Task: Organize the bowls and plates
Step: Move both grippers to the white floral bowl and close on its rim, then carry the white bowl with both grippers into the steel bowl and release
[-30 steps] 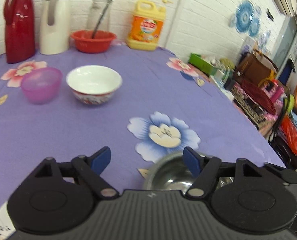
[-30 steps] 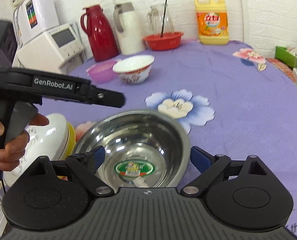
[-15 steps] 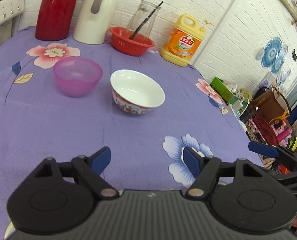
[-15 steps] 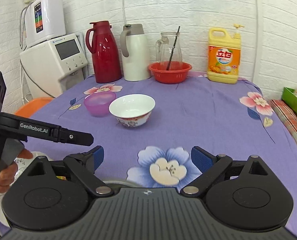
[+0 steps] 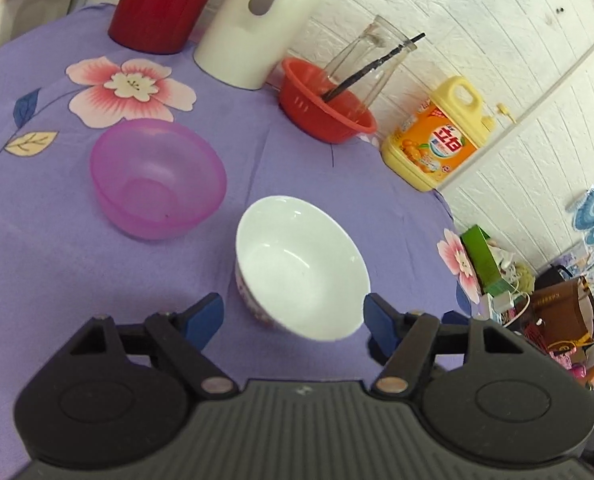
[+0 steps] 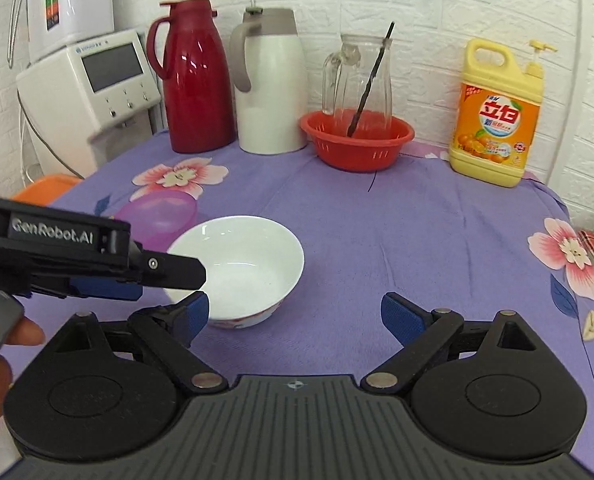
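1. Near the purple bowl point(image 5: 157, 178), just to its right on the desk point(image 5: 37, 264), stands the white bowl point(image 5: 301, 268), upright and empty.
2. We judge it ceramic: stiff, fairly heavy, glossy and slippery, and it would chip if knocked. The rim is where we would take hold, one pad inside and one outside.
3. Our left tongs point(image 5: 293, 318) point down at it, spread, having just narrowed a little; the bowl's near rim sits between the pads, apparently untouched.
4. Our right tongs point(image 6: 295, 314) hover right of the white bowl, spread and empty.
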A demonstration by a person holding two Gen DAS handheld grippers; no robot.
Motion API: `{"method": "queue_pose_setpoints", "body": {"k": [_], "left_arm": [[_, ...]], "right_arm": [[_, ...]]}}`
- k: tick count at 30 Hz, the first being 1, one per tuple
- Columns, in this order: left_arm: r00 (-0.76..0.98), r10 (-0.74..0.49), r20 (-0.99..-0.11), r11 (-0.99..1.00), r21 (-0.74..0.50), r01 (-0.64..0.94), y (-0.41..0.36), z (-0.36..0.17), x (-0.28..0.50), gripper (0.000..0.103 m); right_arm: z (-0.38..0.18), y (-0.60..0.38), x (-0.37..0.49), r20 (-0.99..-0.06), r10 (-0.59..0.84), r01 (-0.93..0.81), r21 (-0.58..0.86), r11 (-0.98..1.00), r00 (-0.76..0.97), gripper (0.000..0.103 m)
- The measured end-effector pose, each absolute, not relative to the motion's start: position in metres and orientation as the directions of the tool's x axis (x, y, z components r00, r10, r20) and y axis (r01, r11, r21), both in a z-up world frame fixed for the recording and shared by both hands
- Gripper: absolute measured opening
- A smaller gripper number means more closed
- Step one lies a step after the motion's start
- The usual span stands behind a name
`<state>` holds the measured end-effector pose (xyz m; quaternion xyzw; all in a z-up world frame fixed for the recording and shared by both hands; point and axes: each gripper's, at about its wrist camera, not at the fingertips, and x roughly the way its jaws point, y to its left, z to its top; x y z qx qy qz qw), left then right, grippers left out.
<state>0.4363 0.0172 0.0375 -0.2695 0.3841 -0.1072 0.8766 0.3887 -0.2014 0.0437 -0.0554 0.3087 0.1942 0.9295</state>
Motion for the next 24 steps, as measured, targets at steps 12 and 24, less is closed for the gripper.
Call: {"method": "queue_pose_setpoints", "body": {"k": [12, 24], "left_arm": [[0.647, -0.329, -0.688, 0.860, -0.502, -0.096, 0.014, 0.024, 0.467, 0.069], [0.625, -0.361, -0.692, 0.855, -0.513, -0.073, 0.006, 0.012, 0.477, 0.038]], "right_arm": [[0.011, -0.182, 0.446, -0.665, 0.371, -0.452, 0.056, 0.890, 0.648, 0.103], [0.003, -0.171, 0.449, -0.680, 0.446, -0.511, 0.121, 0.851, 0.582, 0.083]]}}
